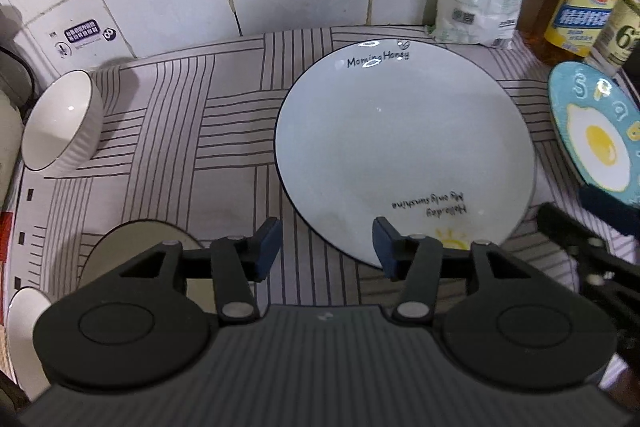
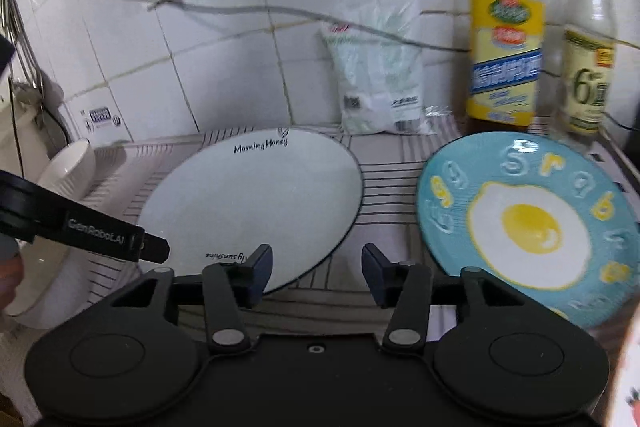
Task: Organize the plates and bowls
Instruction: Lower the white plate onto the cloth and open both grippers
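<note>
The striped grey cloth covers my counter, and on it lies the large round white ceramic plate with a dark rim and printed words, flat at the middle. Just right of it sits the smaller round blue plate painted with a fried egg. That makes two plates. I count one white ribbed bowl tipped on its side at the far left; other pale rims near me I cannot identify. My left gripper and right gripper both stand parted, holding nothing. I judge I'm between picks; next I must stack one plate onto the other.
</note>
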